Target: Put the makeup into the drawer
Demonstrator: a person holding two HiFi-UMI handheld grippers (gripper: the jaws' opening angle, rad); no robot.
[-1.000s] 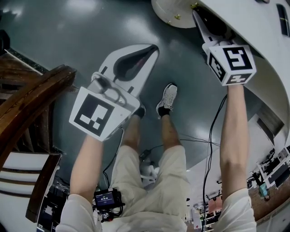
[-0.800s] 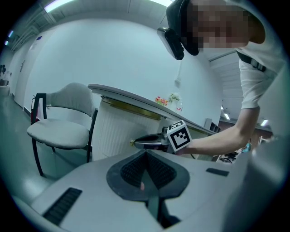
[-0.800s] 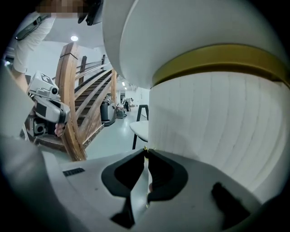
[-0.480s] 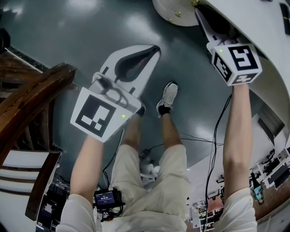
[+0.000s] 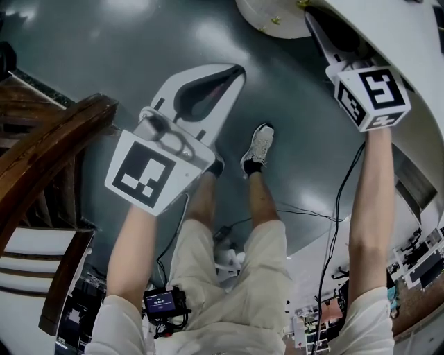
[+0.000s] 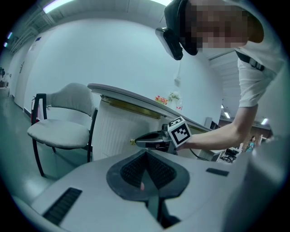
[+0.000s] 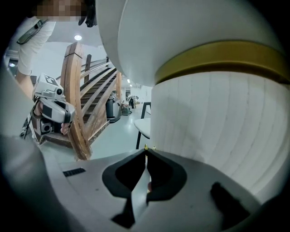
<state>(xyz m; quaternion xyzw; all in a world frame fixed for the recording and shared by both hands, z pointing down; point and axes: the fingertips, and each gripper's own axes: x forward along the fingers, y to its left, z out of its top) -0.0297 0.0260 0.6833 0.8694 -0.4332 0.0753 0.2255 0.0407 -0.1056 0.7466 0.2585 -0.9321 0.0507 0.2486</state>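
The right gripper is held against a curved white cabinet. Its jaws, which have just been closing, are shut on a small gold knob pinched at their very tips. The left gripper is held well apart from it over the floor, its ribbed black pads pressed together with nothing between them. The makeup cannot be made out in any view, and the drawer's outline cannot be traced on the cabinet front, so only the knob marks it. In the head view the right gripper's tips are partly lost under the cabinet's overhanging top, close to the picture's upper edge. The cabinet front is matt white and finely fluted in upright lines, capped by a broad band of dull gold beneath a smooth rounded top. The grippers' shells are of smooth pale plastic and taper to a point. A varnished wooden stair rail is seen at the left, and a pale padded chair on thin black legs stands beside the cabinet. The floor is glossy grey.
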